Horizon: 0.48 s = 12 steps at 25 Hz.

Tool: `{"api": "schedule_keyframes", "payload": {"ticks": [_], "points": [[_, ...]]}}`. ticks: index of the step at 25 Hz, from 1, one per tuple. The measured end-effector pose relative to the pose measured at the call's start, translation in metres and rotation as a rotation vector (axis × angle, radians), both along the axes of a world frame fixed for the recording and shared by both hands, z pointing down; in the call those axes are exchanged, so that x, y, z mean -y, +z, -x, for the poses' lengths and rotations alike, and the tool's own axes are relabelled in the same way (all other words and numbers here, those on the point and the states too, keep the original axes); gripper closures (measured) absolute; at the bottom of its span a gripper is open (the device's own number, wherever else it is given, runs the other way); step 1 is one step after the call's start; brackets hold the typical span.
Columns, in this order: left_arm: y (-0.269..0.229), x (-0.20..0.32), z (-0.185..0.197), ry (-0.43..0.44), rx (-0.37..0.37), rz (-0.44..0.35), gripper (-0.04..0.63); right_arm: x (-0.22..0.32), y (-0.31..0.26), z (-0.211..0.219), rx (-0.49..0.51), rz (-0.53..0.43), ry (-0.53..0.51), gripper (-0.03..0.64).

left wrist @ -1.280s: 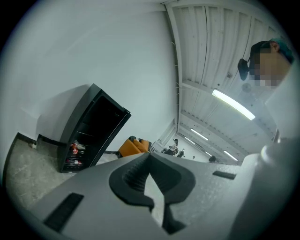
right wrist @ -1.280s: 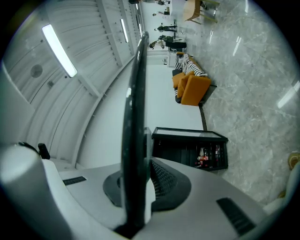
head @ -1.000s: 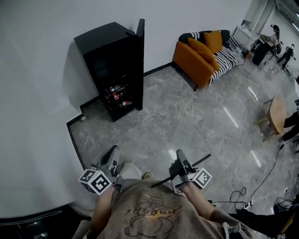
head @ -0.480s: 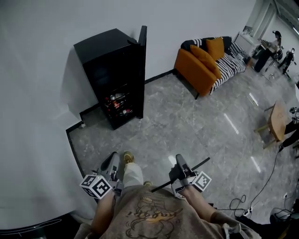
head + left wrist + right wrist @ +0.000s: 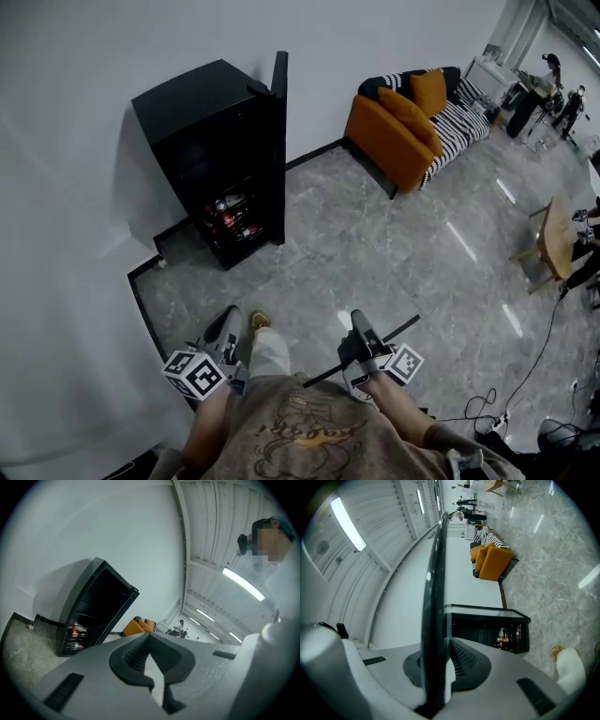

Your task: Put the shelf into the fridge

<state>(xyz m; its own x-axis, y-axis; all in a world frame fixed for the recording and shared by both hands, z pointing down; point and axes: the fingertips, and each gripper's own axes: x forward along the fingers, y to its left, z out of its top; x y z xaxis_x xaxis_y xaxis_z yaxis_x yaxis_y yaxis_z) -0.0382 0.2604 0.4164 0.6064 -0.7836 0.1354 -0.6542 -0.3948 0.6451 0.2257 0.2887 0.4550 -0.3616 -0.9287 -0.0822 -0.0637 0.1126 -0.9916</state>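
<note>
While the fridge (image 5: 220,155) stands well ahead against the wall with its door open, the shelf (image 5: 405,327) is held low in the right gripper (image 5: 360,330), its long axis slanted across the body; the left gripper (image 5: 225,325) is held level alongside, on the fridge's side. In the left gripper view, the jaws are seen pressed together on nothing. In the right gripper view, the shelf is clamped edge-on between the jaws, with the fridge well beyond.

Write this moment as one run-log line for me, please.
right gripper: shut on shelf | left gripper: shut, empty | fridge: door open, across the floor | shelf: not yet inside
</note>
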Motion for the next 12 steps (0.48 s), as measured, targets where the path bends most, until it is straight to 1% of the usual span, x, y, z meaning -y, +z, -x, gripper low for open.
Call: {"api": "schedule_keyframes", "payload": {"ticks": [4,7,12], "points": [[0.003,0.036,0.002,0.013,-0.004,0.006,0.589,0.029,0.004,0.009,0.010,0.014,0.000,0.589],[0.000,0.066,0.002,0.032,-0.003,0.005,0.589,0.056,0.005,0.014,0.006,0.027,0.004,0.589],[-0.009,0.114,0.010,0.051,0.001,0.000,0.589,0.107,-0.004,0.028,-0.014,0.024,-0.002,0.589]]}}
